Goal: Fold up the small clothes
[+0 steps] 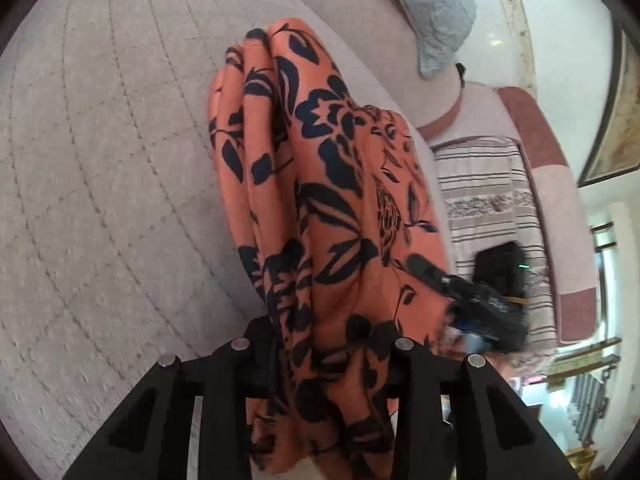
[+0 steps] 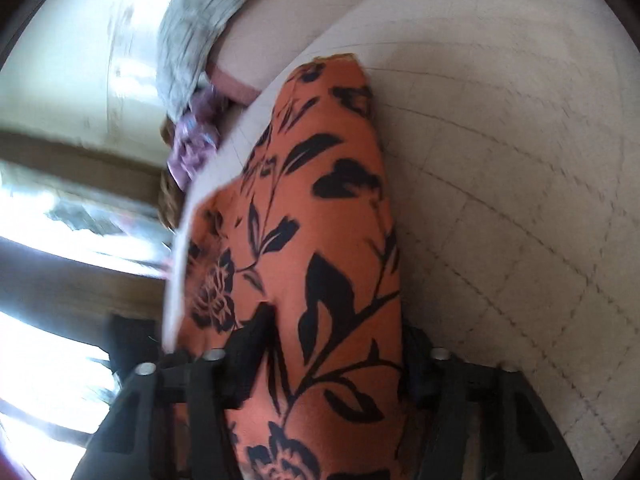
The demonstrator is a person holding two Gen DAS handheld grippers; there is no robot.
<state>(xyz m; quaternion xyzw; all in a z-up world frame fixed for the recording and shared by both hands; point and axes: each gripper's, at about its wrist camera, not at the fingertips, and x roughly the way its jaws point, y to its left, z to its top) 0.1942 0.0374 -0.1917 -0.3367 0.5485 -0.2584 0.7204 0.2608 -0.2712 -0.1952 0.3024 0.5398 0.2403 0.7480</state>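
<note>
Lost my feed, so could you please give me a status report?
Left gripper and right gripper shut on orange floral garment. Garment bunched over quilted cover. Nothing obstructing.

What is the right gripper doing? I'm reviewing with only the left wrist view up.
Observer: The right gripper is shut on the orange floral garment, with the cloth bunched between its fingers.
Operator: Anything on that side my view lacks?
Observer: A crumpled purple cloth lies at the edge of the quilted cover, below a grey cloth.
Operator: And beyond the edge?
Observer: Only bright, blurred windows; nothing more can be made out.
</note>
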